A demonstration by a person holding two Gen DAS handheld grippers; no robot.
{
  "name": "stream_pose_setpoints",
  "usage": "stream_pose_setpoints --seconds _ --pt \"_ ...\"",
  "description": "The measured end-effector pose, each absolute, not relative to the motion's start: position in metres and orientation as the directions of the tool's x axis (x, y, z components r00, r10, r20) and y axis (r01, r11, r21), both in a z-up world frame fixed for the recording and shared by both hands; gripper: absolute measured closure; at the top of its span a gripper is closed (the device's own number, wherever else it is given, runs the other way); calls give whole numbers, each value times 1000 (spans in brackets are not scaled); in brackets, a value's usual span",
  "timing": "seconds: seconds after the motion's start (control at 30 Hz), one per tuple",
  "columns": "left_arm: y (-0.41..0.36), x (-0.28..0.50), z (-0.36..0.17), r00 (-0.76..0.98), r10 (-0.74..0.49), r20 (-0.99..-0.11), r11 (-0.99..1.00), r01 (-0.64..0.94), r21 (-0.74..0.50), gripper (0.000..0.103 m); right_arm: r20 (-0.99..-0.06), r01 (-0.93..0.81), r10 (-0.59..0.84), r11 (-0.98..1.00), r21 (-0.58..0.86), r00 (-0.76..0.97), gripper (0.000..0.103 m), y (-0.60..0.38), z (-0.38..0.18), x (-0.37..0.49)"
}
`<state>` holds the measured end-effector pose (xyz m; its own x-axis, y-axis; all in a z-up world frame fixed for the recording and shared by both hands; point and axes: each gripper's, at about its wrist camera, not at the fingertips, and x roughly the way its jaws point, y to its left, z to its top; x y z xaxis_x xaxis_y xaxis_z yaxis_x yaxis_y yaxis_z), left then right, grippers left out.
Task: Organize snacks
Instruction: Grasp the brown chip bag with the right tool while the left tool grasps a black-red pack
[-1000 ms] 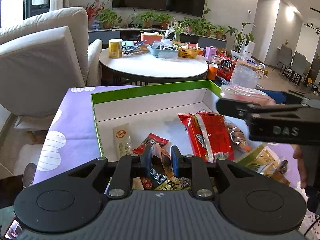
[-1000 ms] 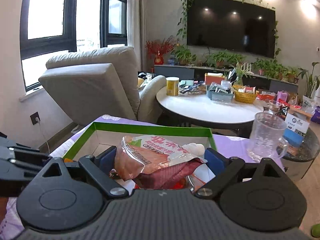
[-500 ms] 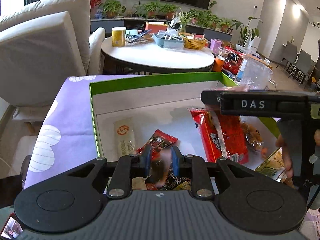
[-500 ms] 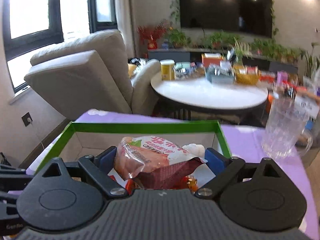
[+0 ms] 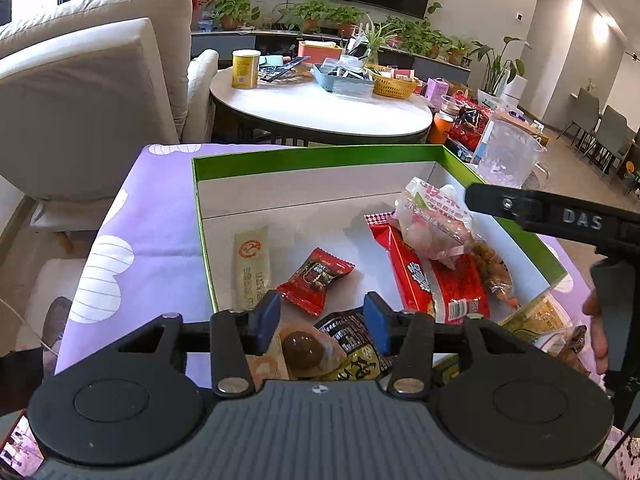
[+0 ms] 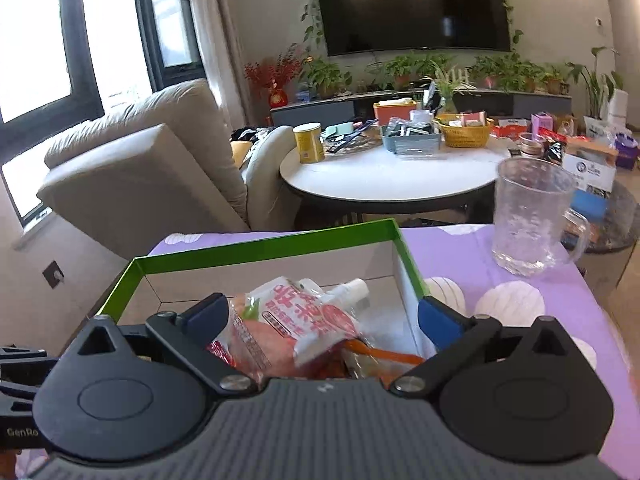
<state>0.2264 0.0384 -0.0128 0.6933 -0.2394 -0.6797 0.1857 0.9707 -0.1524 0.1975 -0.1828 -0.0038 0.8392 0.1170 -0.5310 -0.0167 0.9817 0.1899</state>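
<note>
A home living room: wall-mounted television (image 6: 416, 4) above potted plants (image 6: 420, 66), beige recliner (image 6: 148, 168) by the window (image 6: 36, 28), cluttered round coffee table (image 5: 320, 110), dining chairs (image 5: 608, 128) beyond.

Left gripper (image 5: 320, 316) jaws apart over the green-rimmed white cardboard box (image 5: 320, 160), nothing between them. Below: brown round candy in clear wrapper (image 5: 306, 350), black-and-yellow packet (image 5: 356, 344). Small red candy wrapper (image 5: 316, 276) just ahead. Pale pink translucent snack bag (image 5: 434, 220) lies on long red packet (image 5: 436, 276). Right gripper (image 5: 560, 220) beside it.
</note>
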Motion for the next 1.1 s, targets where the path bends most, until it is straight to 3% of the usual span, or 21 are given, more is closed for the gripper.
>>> stream_pose_setpoints --seconds 0.33,0.5,0.63,0.77,0.93,1.1 --pt "36 198 -11 701 -222 -678 975 177 -136 56 -549 9 97 982 187 830 41 -201 -5 164" --pt "31 179 1 702 -295 -648 954 258 -155 55 -564 47 67 982 185 823 41 -217 -17 134" --pt "13 162 -6 726 -297 -621 940 337 -55 46 -603 65 39 987 149 797 41 -225 -27 116" --pt "-7 150 -12 757 -249 -604 925 371 84 46 -662 49 39 992 114 749 41 -226 -42 109" --pt "-14 144 -9 723 -329 -608 890 453 57 46 -695 26 51 995 99 717 41 -220 -57 106" --pt "-24 145 -29 677 -314 -665 877 475 69 46 -703 0 38 998 55 710 41 -209 -64 112"
